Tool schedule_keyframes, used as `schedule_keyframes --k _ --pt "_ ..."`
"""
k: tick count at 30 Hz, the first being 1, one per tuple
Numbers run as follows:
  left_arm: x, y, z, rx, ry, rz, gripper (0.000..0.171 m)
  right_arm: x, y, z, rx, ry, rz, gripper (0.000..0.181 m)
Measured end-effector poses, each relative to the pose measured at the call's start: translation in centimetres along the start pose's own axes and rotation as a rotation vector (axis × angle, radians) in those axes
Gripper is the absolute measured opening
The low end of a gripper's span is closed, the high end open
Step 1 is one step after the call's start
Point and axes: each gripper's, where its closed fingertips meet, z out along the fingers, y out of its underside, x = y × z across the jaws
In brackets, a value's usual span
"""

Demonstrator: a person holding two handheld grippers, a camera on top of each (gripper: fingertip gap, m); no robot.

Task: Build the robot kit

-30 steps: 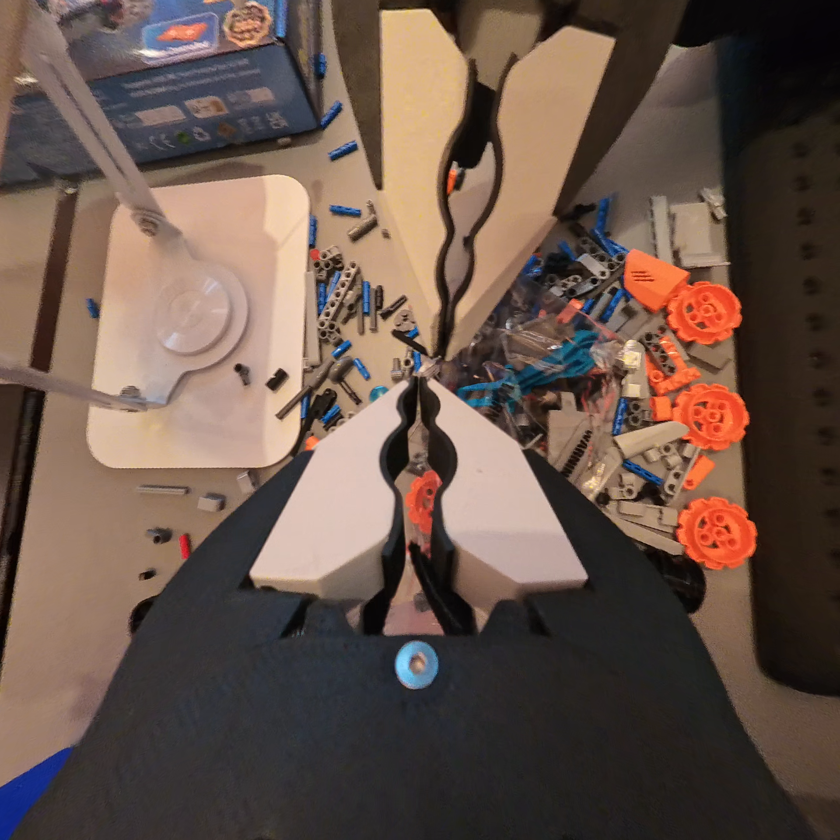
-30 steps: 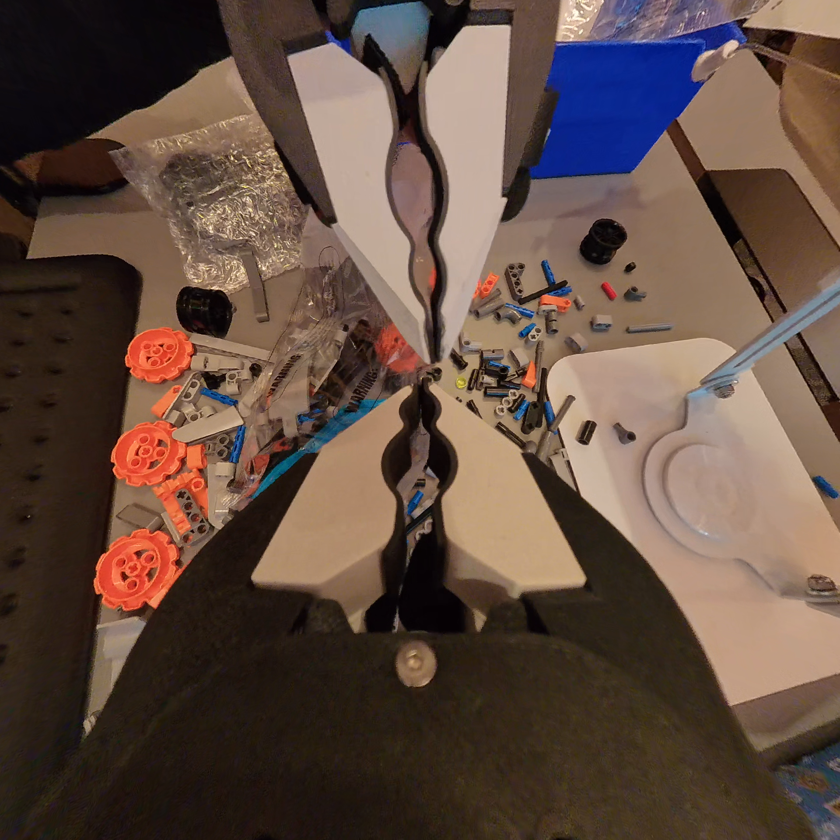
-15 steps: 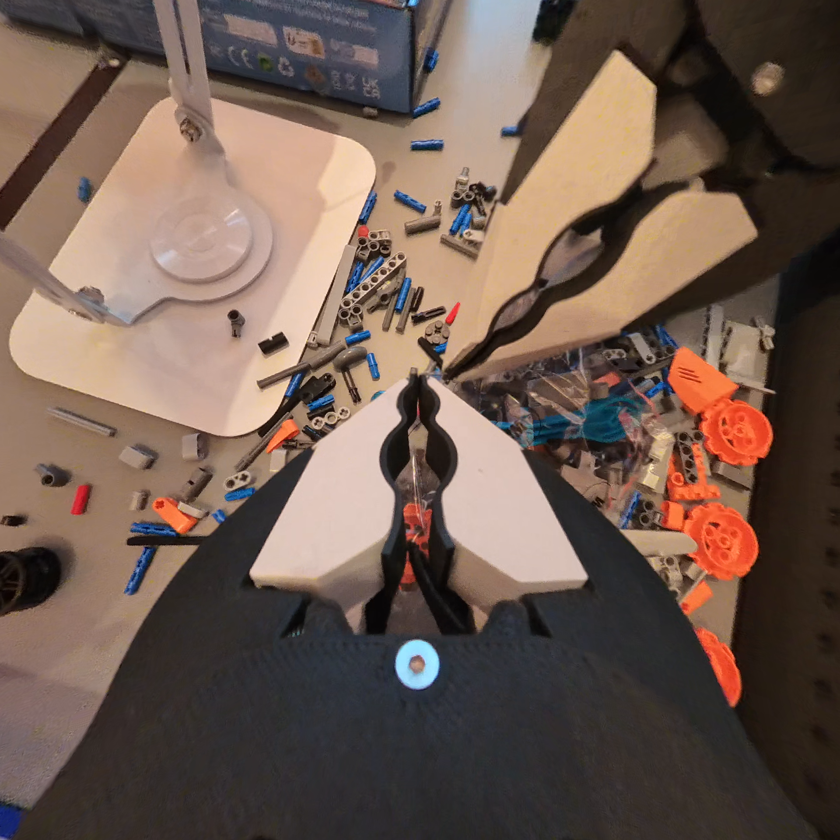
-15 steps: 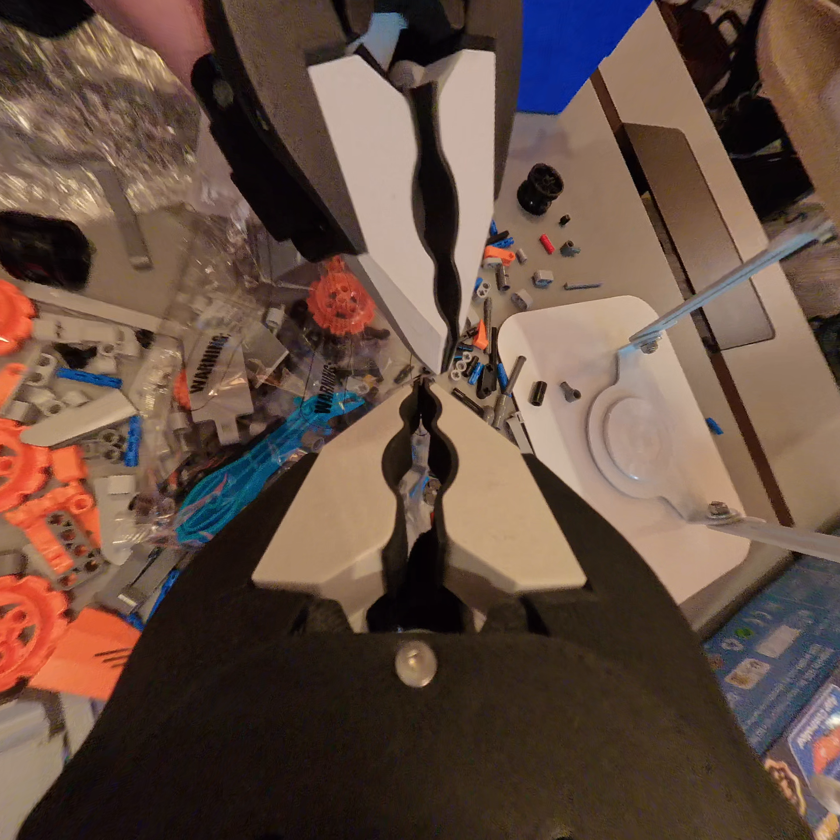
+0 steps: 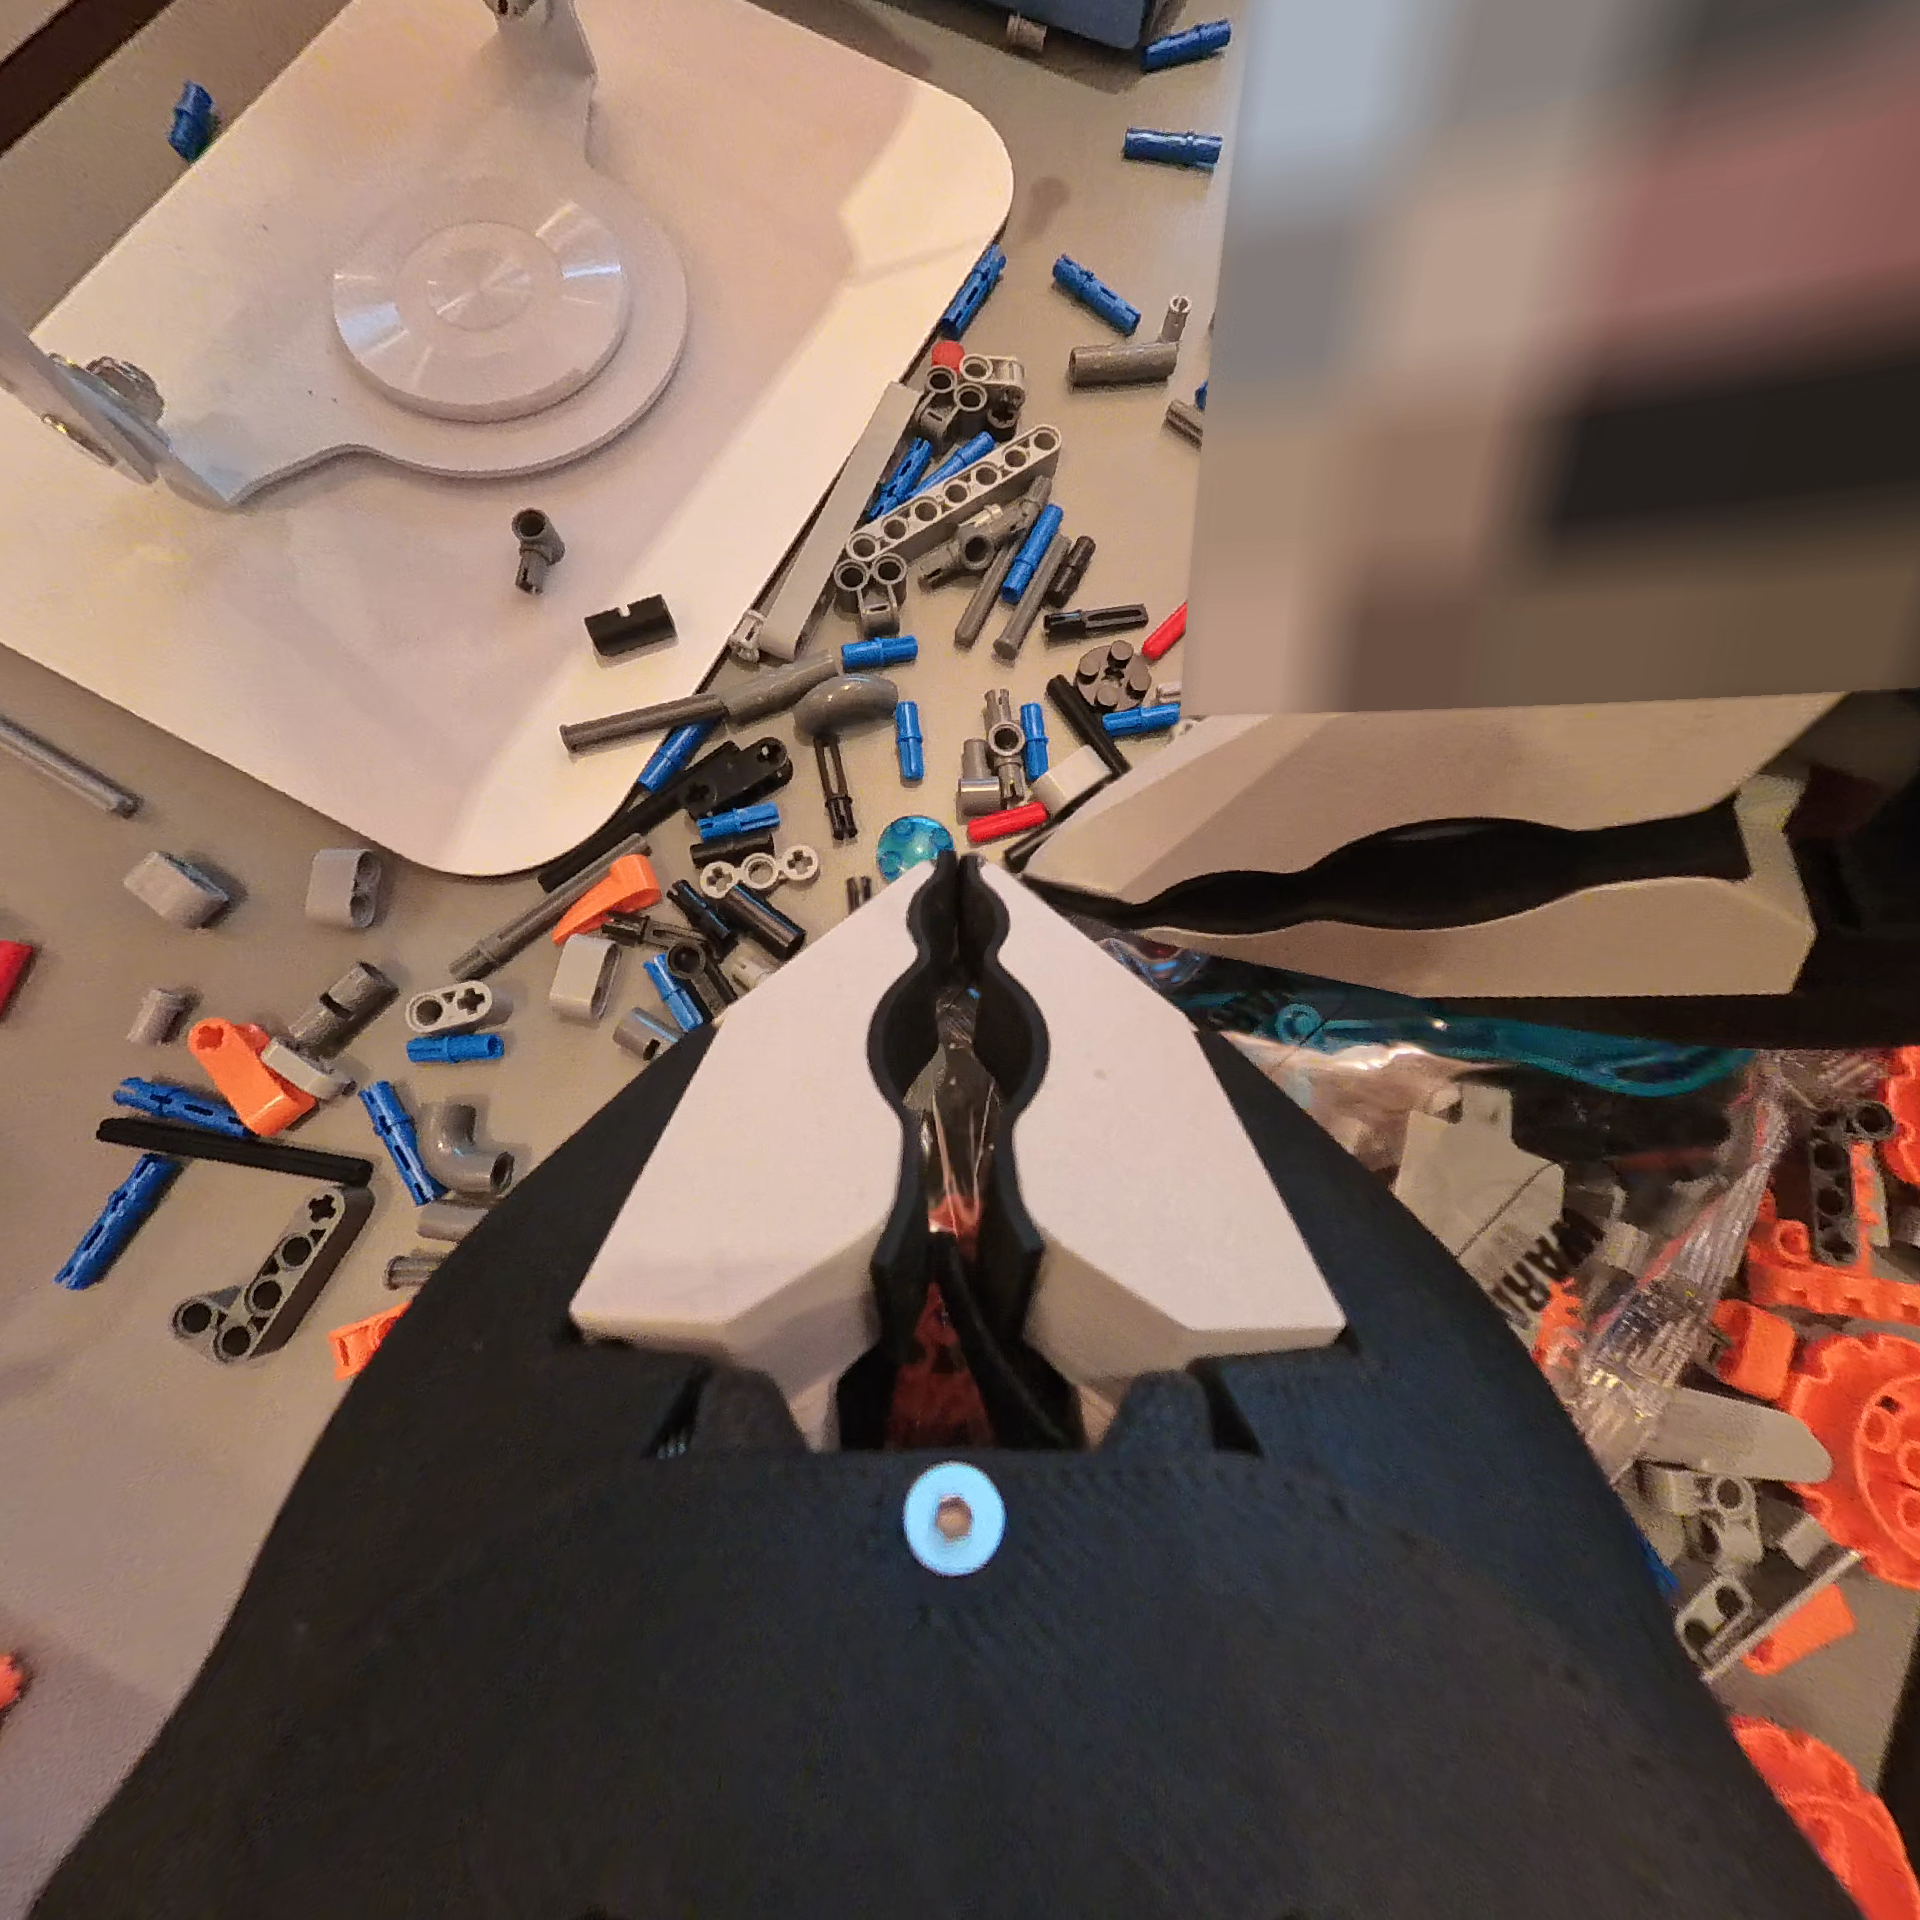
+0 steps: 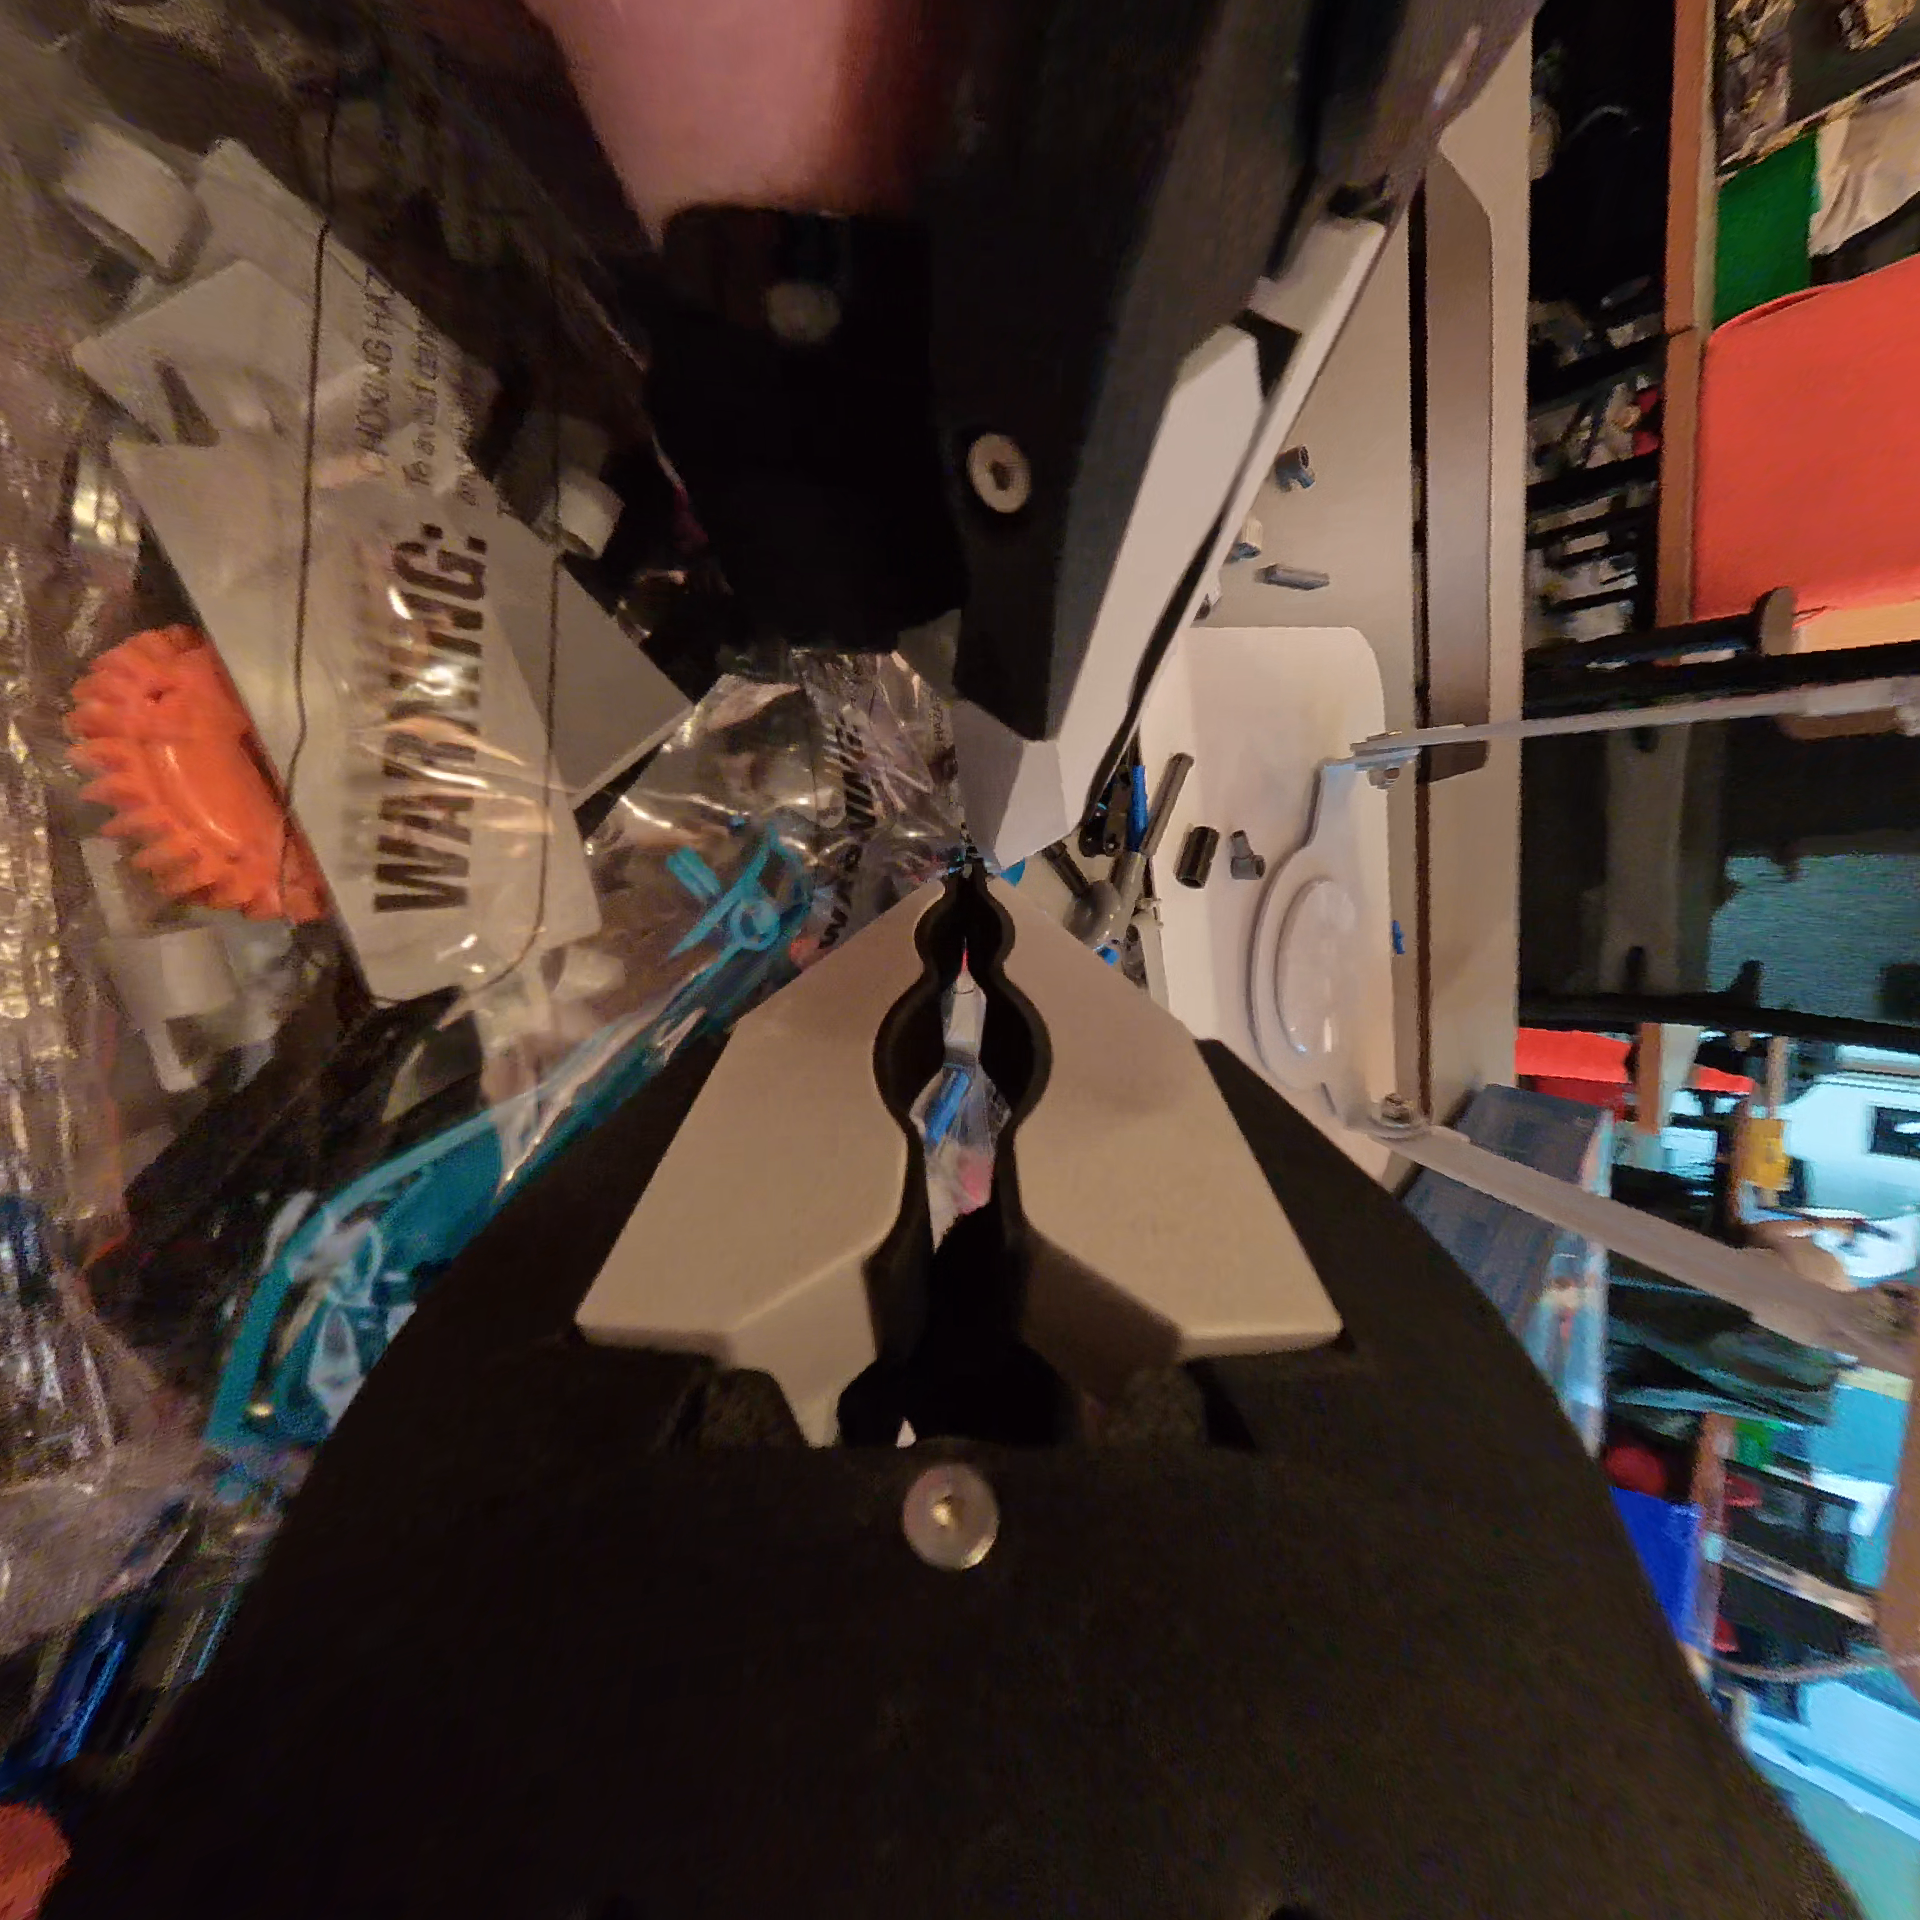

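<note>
A clear plastic bag (image 5: 1455,1122) of small building pieces hangs between my two grippers. My left gripper (image 5: 951,871) is shut on a corner of the bag, with film showing between its jaws. My right gripper (image 6: 971,881) is shut on the same corner, tip to tip with the left. In the left wrist view the right gripper (image 5: 1029,871) comes in flat from the right. In the right wrist view the bag (image 6: 436,665) fills the left side, with an orange gear (image 6: 177,769) and teal parts inside. The left gripper's finger (image 6: 1122,582) slants down from above.
A white rounded base plate (image 5: 364,644) with a metal bracket lies at the upper left. Loose blue, grey, black and orange pieces (image 5: 935,582) lie scattered beside it. Orange gear wheels (image 5: 1870,1455) lie at the right. A hand (image 6: 727,94) shows above the left gripper. The tips of both grippers are at nearly the same place.
Both grippers stay shut on the bag. The right gripper has swung from above to the right side of the left view, and its own view has rolled sideways. The bag has turned with them.
</note>
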Motion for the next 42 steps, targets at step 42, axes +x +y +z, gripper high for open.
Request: schedule_keyframes --k 42 --pt "-2.1 -2.7 -2.4 0.230 -0.156 -0.019 0.000 -2.1 -1.0 -9.5 0.343 -0.167 0.280 0.000"
